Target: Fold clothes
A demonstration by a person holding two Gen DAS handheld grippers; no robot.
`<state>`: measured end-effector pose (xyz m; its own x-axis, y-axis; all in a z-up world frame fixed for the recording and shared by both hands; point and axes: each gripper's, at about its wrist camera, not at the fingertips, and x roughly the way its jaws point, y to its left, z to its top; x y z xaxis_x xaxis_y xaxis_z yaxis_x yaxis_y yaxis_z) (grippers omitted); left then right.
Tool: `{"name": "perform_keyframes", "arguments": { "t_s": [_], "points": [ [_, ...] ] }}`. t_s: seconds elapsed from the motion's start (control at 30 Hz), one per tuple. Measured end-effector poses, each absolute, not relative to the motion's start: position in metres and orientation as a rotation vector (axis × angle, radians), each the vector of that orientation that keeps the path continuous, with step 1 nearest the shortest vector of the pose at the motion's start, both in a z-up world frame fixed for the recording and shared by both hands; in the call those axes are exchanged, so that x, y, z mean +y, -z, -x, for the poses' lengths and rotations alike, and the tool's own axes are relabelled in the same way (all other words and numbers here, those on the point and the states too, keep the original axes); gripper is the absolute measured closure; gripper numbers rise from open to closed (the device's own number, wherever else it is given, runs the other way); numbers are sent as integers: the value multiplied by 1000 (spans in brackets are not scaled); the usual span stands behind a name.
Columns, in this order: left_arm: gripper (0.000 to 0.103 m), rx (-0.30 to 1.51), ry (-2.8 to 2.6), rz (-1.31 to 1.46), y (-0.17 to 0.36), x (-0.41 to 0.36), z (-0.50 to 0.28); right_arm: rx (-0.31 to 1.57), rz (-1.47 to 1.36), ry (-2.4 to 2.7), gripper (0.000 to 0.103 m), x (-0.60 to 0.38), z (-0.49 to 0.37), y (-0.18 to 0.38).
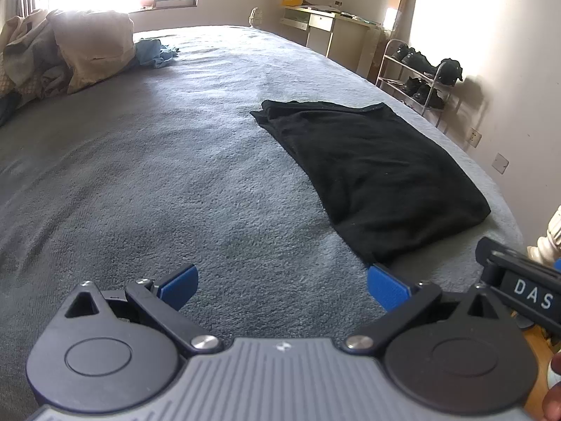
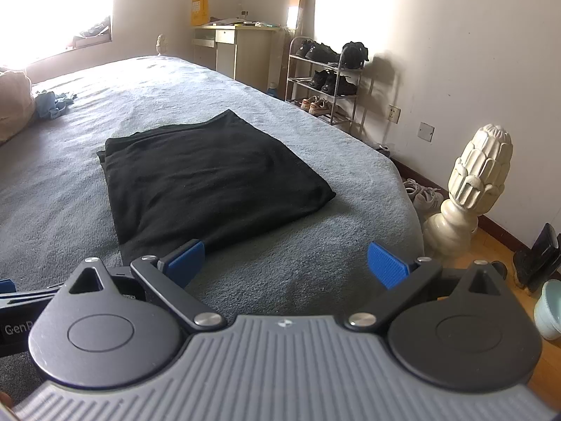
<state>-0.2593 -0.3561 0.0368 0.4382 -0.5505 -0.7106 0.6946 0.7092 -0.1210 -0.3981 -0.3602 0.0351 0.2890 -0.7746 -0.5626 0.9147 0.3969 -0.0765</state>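
While both grippers hang wide open and empty over the grey bed cover [image 1: 147, 161], the folded black garment [image 1: 378, 172] lies flat near the bed's right edge.

Going left to right: a heap of beige bedding [image 1: 70, 52] and a blue cloth [image 1: 156, 52] sit far back at the left; the left gripper [image 1: 282, 286] spreads its blue pads [image 1: 178, 286] over bare cover, its right pad just beside the garment's near corner. The right gripper [image 2: 285, 263] is likewise spread, its left pad at the garment's [image 2: 210, 175] near edge, though contact cannot be told. Further right stand a shoe rack [image 2: 326, 77] and a carved cream bedpost [image 2: 470, 189].
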Motion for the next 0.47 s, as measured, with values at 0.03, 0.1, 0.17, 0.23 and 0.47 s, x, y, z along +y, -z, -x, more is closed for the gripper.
{"name": "perform_keyframes", "arguments": {
  "t_s": [0.03,0.1,0.17,0.23,0.47],
  "points": [
    [0,803,779,-200,-37,-356,259,574,-283,1147,3,-360,398,-35],
    [0,804,778,-199,-36,-356,259,574,-283,1146,3,-360,398,-35],
    [0,803,777,-199,-36,-356,259,574,-281,1146,3,-360,397,-35],
    [0,804,777,-199,-36,-356,259,576,-281,1146,3,-360,397,-35],
    [0,808,778,-198,-36,-356,259,577,-281,1147,3,-360,397,-35]
  ]
}}
